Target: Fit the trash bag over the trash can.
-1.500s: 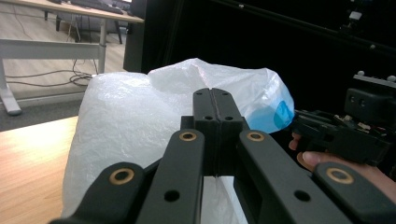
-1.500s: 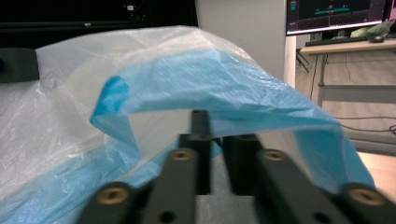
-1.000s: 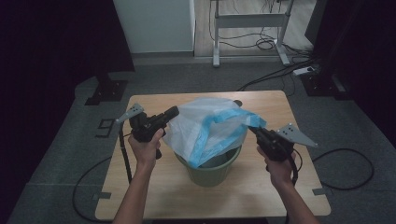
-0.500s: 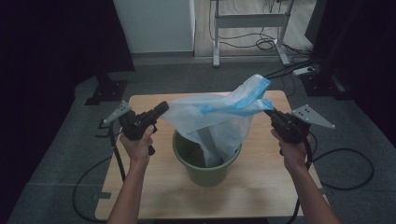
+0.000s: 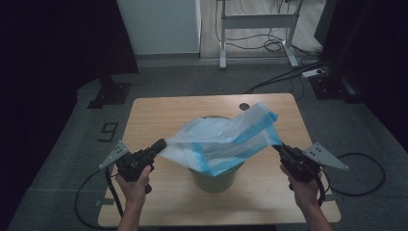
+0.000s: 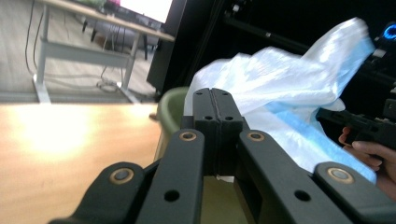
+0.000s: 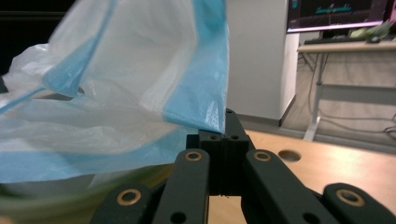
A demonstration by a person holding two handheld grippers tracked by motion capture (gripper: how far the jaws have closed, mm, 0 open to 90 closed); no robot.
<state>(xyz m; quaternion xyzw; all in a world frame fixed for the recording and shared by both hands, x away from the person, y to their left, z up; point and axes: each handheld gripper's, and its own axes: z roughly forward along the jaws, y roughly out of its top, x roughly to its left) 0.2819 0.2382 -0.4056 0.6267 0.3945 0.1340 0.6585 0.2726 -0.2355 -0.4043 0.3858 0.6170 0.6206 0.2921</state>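
Observation:
A white plastic bag with blue bands (image 5: pixel 226 142) is stretched over a green bin (image 5: pixel 214 179) on the wooden table (image 5: pixel 154 115). My left gripper (image 5: pixel 159 144) is shut on the bag's left edge, to the left of the bin. My right gripper (image 5: pixel 278 147) is shut on the bag's right corner, to the right of the bin. In the left gripper view the jaws meet with the bag (image 6: pixel 280 84) spreading beyond them, next to the bin's rim (image 6: pixel 170 105). In the right gripper view the bag (image 7: pixel 140 84) rises from the closed jaws above the bin (image 7: pixel 70 205).
A round hole (image 5: pixel 245 106) lies near the table's far edge. Cables trail from both grippers over the table's front corners. A white cabinet (image 5: pixel 159 24) and a desk frame (image 5: pixel 260 29) stand on the floor behind the table.
Both grippers have come down and toward the table's front with the bag, which was held high half a second ago. The bag now lies lower, spread across the bin's mouth.

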